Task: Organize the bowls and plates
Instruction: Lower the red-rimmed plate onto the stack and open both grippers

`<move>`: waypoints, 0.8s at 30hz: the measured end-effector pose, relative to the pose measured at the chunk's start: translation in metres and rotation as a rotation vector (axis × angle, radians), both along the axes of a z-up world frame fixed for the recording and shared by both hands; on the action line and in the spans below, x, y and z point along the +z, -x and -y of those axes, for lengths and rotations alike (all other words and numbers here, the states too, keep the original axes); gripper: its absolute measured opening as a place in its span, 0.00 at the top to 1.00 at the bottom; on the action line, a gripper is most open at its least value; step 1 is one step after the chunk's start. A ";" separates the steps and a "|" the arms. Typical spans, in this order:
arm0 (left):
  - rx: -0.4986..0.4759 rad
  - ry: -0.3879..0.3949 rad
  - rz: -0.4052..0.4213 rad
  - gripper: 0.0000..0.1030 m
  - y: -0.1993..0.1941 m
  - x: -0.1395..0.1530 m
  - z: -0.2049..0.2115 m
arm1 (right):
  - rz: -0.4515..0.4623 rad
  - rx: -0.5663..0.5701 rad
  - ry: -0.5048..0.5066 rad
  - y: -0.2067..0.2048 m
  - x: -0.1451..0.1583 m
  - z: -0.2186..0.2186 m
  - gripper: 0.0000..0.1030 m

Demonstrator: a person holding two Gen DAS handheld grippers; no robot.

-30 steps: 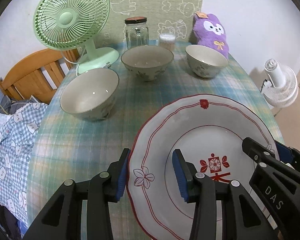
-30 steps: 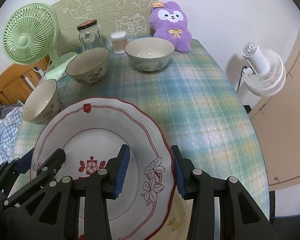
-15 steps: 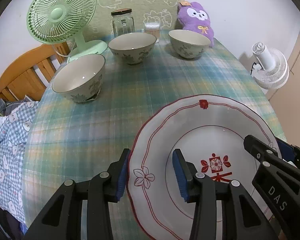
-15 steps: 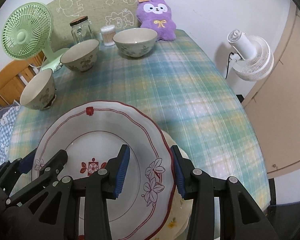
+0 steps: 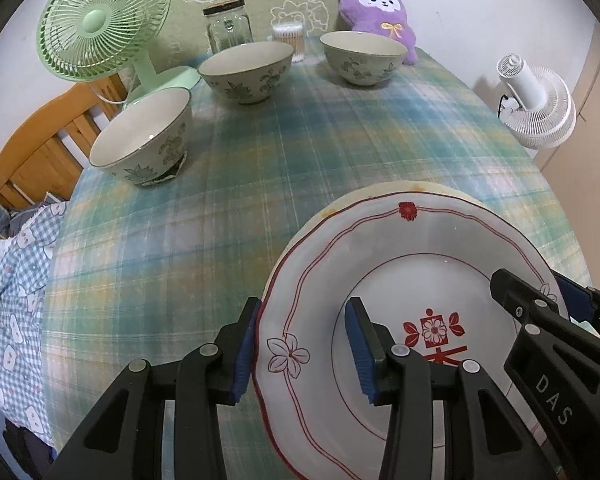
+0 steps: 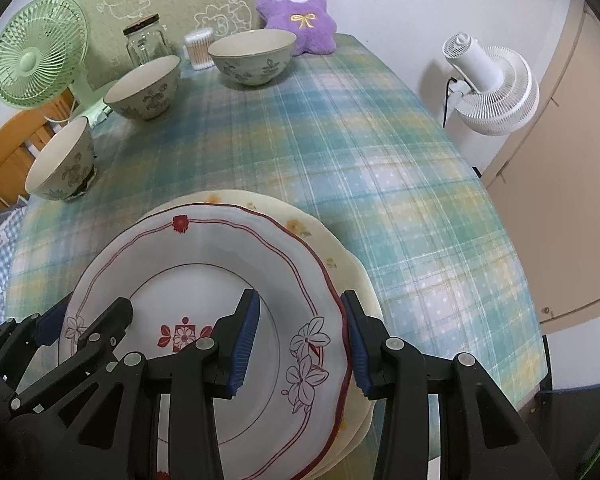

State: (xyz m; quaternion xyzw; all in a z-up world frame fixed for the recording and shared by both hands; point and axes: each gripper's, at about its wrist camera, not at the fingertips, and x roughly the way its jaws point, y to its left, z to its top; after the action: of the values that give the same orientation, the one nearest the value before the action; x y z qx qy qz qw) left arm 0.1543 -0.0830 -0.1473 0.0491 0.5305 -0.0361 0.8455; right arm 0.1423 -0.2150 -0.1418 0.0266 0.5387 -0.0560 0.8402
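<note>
A white plate with red trim and a red flower emblem (image 5: 420, 264) (image 6: 204, 256) is held by both grippers, just above a cream plate with yellow flowers (image 6: 300, 224) (image 5: 416, 189) on the table. My left gripper (image 5: 304, 344) straddles the red-trimmed plate's left rim; my right gripper (image 6: 298, 338) straddles its right rim. Both grip the rim between wide-set jaws. Three pale floral bowls stand on the table: left (image 5: 140, 140), middle (image 5: 246, 70) and right (image 5: 362, 58).
A green desk fan (image 5: 100, 24), a glass jar (image 5: 228, 26), a cotton-swab tub (image 5: 288, 36) and a purple plush (image 5: 376, 8) line the table's far edge. A white fan (image 6: 492, 88) stands off the right side. A wooden bed frame (image 5: 40, 148) is at left.
Both grippers have carried the red-trimmed plate back toward the near edge and lowered it over the cream plate, which now shows beneath it. The bowls look farther away.
</note>
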 end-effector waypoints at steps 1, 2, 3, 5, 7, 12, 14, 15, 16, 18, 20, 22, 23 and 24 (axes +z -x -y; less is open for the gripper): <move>-0.002 -0.002 0.001 0.58 0.000 0.000 0.001 | -0.006 -0.002 0.002 0.000 -0.001 0.000 0.56; -0.005 -0.005 0.001 0.58 0.000 -0.001 0.001 | -0.009 -0.003 0.003 0.000 -0.002 0.001 0.56; -0.007 -0.010 0.002 0.58 0.000 -0.001 0.003 | -0.011 -0.004 0.004 0.000 -0.003 0.001 0.56; -0.015 -0.026 0.006 0.58 -0.001 -0.002 0.006 | -0.022 -0.008 0.007 -0.001 -0.004 0.001 0.56; -0.019 -0.035 0.010 0.58 -0.002 -0.003 0.008 | -0.025 -0.009 0.020 -0.002 -0.005 0.001 0.56; -0.024 -0.054 0.018 0.58 -0.002 -0.005 0.012 | -0.054 -0.011 0.049 -0.007 -0.006 0.001 0.57; -0.017 -0.053 0.015 0.59 -0.003 -0.005 0.012 | -0.063 -0.009 0.055 -0.008 -0.007 0.001 0.58; -0.017 -0.055 0.016 0.59 -0.003 -0.005 0.012 | -0.066 -0.006 0.060 -0.008 -0.007 0.001 0.59; -0.018 -0.054 0.016 0.59 -0.003 -0.005 0.012 | -0.066 -0.002 0.062 -0.009 -0.007 0.000 0.60; -0.023 -0.059 0.023 0.60 -0.004 -0.005 0.014 | -0.072 0.001 0.072 -0.010 -0.008 0.000 0.60; -0.029 -0.063 0.025 0.59 -0.003 -0.007 0.015 | -0.071 0.002 0.070 -0.011 -0.008 0.001 0.60; -0.044 -0.081 0.033 0.59 -0.002 -0.007 0.018 | -0.076 0.010 0.082 -0.011 -0.008 -0.002 0.60; -0.046 -0.071 0.036 0.57 -0.001 -0.007 0.016 | -0.074 0.011 0.088 -0.010 -0.008 -0.003 0.60; -0.046 -0.054 0.037 0.56 -0.001 -0.006 0.014 | -0.071 0.008 0.085 -0.010 -0.008 -0.003 0.60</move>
State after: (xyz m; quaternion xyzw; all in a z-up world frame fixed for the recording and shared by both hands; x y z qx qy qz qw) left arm 0.1553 -0.0973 -0.1538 0.0845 0.5142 -0.0402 0.8526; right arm 0.1522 -0.2121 -0.1496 -0.0135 0.5655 -0.0764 0.8211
